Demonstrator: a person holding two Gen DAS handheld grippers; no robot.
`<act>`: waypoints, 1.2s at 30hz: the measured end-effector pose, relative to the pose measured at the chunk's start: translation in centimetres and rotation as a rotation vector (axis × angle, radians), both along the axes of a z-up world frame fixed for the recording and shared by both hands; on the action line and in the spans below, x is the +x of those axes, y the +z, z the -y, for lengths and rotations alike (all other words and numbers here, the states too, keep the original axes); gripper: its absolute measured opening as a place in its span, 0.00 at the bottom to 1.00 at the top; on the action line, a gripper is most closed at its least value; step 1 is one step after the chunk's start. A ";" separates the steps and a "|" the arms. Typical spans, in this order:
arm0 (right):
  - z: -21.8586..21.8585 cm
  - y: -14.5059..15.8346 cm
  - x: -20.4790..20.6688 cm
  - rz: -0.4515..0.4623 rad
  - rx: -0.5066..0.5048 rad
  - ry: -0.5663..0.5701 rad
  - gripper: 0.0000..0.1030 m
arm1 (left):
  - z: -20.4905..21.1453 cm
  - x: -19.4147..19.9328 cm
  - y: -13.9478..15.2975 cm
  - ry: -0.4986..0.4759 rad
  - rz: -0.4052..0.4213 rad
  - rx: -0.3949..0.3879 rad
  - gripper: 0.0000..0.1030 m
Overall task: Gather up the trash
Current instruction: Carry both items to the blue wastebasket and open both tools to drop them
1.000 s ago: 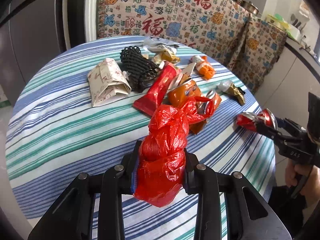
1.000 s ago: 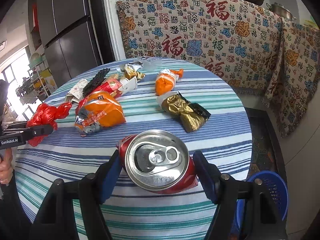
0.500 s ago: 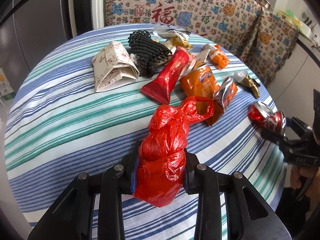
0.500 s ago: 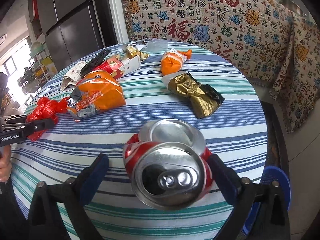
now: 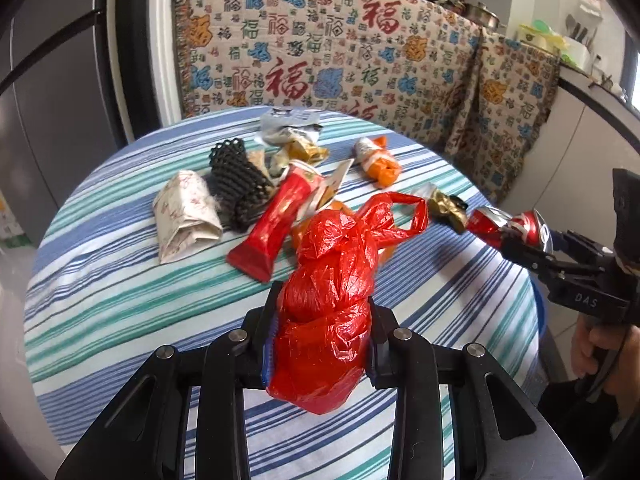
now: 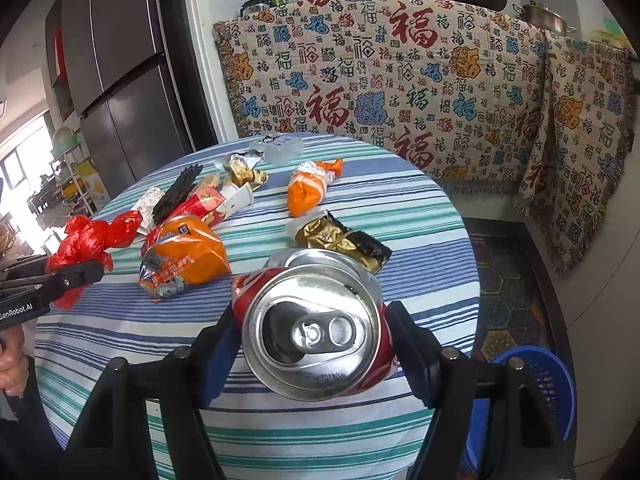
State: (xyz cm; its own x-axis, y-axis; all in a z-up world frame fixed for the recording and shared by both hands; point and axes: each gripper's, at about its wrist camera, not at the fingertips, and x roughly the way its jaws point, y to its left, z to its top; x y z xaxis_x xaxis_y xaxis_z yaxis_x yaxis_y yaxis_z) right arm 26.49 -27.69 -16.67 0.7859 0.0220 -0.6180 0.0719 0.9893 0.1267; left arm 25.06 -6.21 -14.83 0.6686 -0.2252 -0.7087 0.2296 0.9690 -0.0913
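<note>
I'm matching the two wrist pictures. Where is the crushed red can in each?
Left wrist view: crushed red can at the right edge, clamped in the right gripper.
Right wrist view: can fills the bottom centre, top facing the camera.
Shared landmark: gold wrapper, just beyond the can.

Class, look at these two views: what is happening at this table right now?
A person is clearing litter off a round striped table with a tool in each hand. The left tool grips a knotted red plastic bag; the right tool grips a crushed red can. Wrappers lie on the cloth, and a blue basket stands beside the table.
</note>
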 end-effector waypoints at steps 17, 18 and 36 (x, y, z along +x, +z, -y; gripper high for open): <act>10.8 4.6 -7.9 0.096 -0.014 -0.257 0.70 | 17.2 2.0 2.3 -0.294 0.009 -0.052 0.32; 11.8 4.8 -8.6 0.098 -0.022 -0.277 0.70 | 18.7 2.0 2.3 -0.312 0.009 -0.053 0.32; 27.8 -0.1 -13.3 -0.118 -0.005 -0.408 0.70 | 36.9 5.0 -3.3 -0.477 -0.130 -0.061 0.32</act>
